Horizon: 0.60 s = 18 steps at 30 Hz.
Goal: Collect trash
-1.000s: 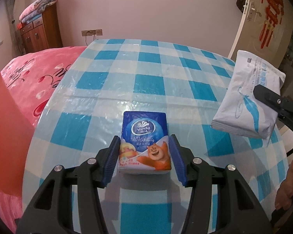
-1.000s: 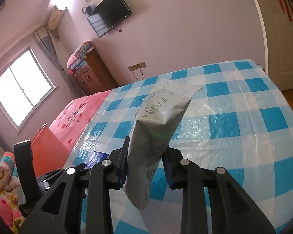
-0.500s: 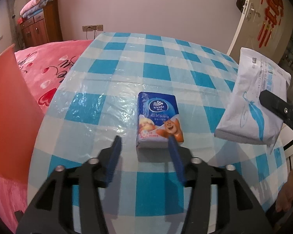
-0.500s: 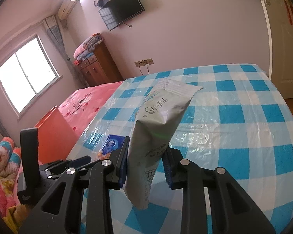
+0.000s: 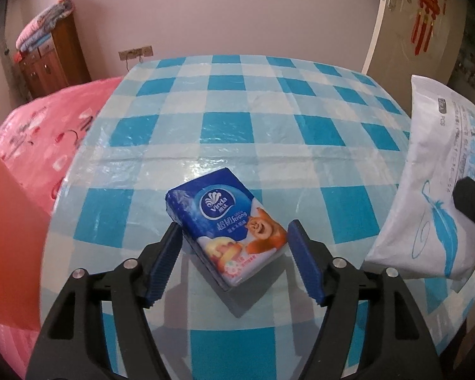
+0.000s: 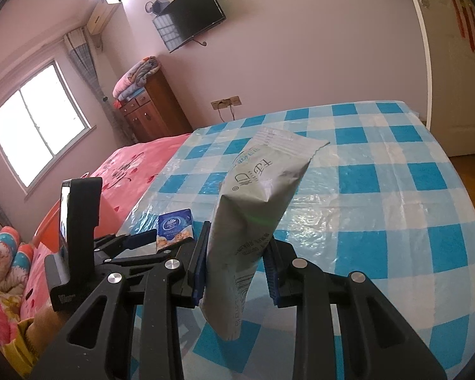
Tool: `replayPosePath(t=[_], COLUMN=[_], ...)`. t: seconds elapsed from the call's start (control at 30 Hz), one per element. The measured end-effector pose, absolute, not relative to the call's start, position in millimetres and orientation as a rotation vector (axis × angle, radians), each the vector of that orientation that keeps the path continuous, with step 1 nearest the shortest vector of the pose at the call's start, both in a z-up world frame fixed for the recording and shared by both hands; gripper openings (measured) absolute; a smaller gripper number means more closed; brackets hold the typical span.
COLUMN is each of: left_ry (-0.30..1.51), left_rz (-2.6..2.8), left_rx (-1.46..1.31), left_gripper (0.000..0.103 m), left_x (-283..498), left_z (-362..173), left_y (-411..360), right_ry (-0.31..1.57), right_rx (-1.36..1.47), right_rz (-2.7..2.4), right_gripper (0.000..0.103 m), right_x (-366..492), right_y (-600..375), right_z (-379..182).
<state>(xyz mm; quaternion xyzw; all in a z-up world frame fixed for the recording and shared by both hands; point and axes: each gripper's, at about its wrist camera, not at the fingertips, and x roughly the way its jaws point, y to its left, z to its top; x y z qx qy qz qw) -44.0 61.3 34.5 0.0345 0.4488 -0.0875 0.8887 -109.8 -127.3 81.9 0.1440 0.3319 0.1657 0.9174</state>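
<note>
A blue Vinda tissue pack (image 5: 228,221) lies askew on the blue-and-white checked table (image 5: 237,126). My left gripper (image 5: 234,262) is open, its blue pads on either side of the pack's near end; the left pad looks close to or touching it. The pack also shows in the right wrist view (image 6: 175,228). My right gripper (image 6: 234,269) is shut on a white-grey wet-wipe packet (image 6: 256,209) and holds it upright above the table. The packet shows at the right in the left wrist view (image 5: 440,190).
An orange-red bin (image 5: 9,243) stands at the table's left edge, beside a pink bed (image 5: 47,133). A wooden cabinet (image 6: 152,110) with folded blankets stands at the back wall. A door (image 6: 452,63) is at the right.
My left gripper let go of the tissue pack, drew back, then came forward again around it. The pack now lies turned askew. The right gripper kept holding the packet.
</note>
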Motion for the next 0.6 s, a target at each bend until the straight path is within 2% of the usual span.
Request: replayPosePath(t=[0.1,0.4,0.6], left_ry=[0.98,0.961,0.957], left_rz=[-0.18,-0.159,-0.149], left_rx=[0.04,-0.041,-0.069], left_gripper=[0.074,0.076,0.062], left_x=[-38.7,-31.9,-30.3], left_z=[25.2,25.2,26.4], left_y=[63.8,68.6,72.1], right_ry=[0.687,0.709,0.716], right_rx=[0.299,0.306,0.315], right_rz=[0.341,0.355,0.355], right_gripper=[0.032,0.032,0.032], right_x=[-111.2,-106.6,-104.2], right_y=[-127.9,-128.4,-130.1], right_z=[81.2,74.7,70.9])
